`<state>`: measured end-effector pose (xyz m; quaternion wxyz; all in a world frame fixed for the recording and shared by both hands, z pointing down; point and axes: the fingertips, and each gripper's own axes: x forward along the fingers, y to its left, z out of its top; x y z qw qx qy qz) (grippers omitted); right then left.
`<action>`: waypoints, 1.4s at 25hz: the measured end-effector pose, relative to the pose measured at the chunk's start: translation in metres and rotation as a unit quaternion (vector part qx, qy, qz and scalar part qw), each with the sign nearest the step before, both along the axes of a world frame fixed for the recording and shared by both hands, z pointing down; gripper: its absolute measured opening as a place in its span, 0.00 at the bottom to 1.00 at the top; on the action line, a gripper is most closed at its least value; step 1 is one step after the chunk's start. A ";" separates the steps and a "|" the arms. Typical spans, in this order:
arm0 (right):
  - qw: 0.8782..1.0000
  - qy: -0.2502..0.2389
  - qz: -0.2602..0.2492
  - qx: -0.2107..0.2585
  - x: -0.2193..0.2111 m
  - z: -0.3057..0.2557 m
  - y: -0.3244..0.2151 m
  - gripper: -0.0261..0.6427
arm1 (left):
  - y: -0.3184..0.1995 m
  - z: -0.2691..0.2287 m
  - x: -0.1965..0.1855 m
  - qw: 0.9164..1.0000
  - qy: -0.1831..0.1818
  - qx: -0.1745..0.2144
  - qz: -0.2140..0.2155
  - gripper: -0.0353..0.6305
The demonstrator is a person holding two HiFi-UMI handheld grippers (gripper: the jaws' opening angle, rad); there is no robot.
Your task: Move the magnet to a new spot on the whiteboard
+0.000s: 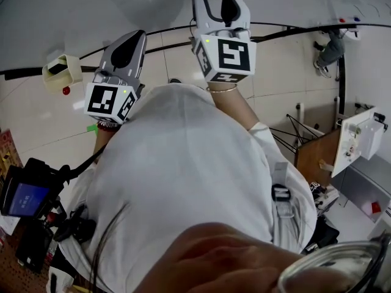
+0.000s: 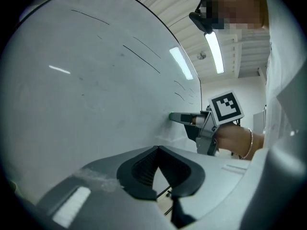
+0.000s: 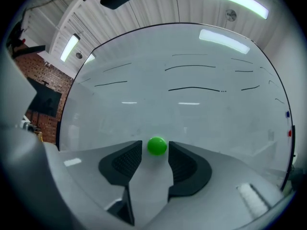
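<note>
The right gripper (image 3: 156,153) brackets the green magnet (image 3: 157,145) on the whiteboard (image 3: 201,123), fingers slightly apart; next, I judge, they must close. The left gripper (image 2: 158,151) hangs empty, fingers together.

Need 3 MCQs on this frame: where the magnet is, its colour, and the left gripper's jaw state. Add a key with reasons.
1. Where is the magnet?
A. On the whiteboard, between the right gripper's jaws
B. Lying on the floor
C. Stuck to the ceiling

2. What colour is that magnet?
A. Yellow
B. Green
C. Black

3. How are the left gripper's jaws?
A. Wide apart
B. Shut on a marker
C. Shut, with nothing between them

Key:
1 A: the right gripper view shows it on the board, with an open jaw either side.
2 B: it shows bright green there.
3 C: the left gripper view shows the tips meeting with nothing held.
</note>
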<state>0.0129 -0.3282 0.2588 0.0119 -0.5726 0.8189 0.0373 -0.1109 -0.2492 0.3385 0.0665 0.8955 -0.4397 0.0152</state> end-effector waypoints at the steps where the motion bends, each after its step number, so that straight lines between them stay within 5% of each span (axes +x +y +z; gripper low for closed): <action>1: 1.000 0.001 0.004 -0.003 -0.001 0.001 -0.001 0.29 | 0.000 -0.001 0.000 1.000 0.001 0.002 0.001 0.06; 23: 0.999 0.032 0.013 0.011 0.012 0.002 0.001 0.23 | 0.000 0.017 -0.010 0.999 -0.011 -0.029 -0.018 0.06; 35: 0.999 0.034 0.021 0.030 0.021 -0.005 0.042 0.23 | 0.014 -0.001 -0.023 1.000 0.002 0.021 -0.013 0.06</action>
